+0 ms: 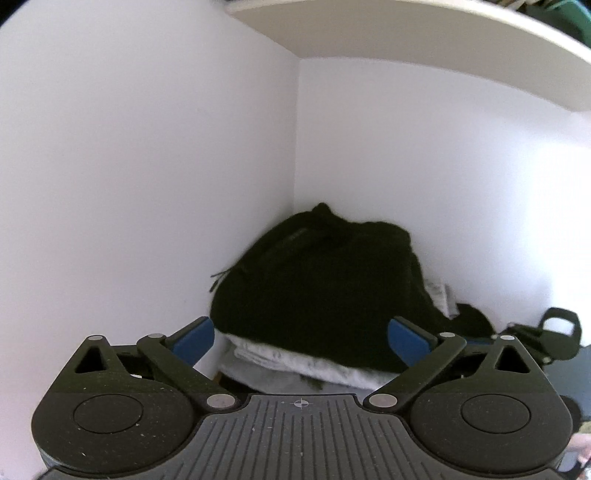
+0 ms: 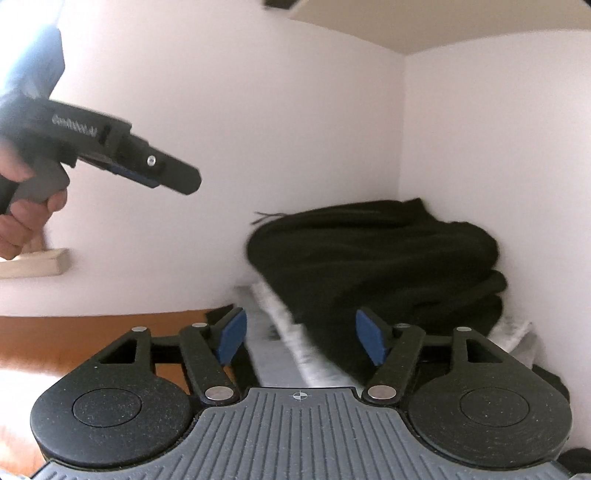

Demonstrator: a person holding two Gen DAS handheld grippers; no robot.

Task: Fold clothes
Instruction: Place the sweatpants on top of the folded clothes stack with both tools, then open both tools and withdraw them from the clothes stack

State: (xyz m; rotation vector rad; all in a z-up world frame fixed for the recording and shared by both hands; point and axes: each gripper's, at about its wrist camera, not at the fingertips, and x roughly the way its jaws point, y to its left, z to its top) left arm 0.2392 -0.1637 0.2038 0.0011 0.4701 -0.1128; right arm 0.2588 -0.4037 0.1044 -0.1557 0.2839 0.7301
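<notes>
A black garment [image 1: 317,273] lies folded on top of a stack of grey and white clothes [image 1: 295,362] in a white-walled corner. My left gripper [image 1: 301,341] stands open just in front of the stack, its blue pads apart and holding nothing. The right wrist view has the same black garment [image 2: 369,258] resting on the grey clothes [image 2: 291,339]. My right gripper [image 2: 302,338] is open near the stack's front edge, and its pads press on nothing. A hand holds the left gripper [image 2: 177,181] up at the left, seen side-on.
White walls [image 1: 147,166] close in on the stack from the left and behind. A white shelf [image 1: 406,33] hangs overhead. An orange-brown wooden surface [image 2: 92,332] lies to the left of the stack. A pale ledge [image 2: 40,262] juts from the left wall.
</notes>
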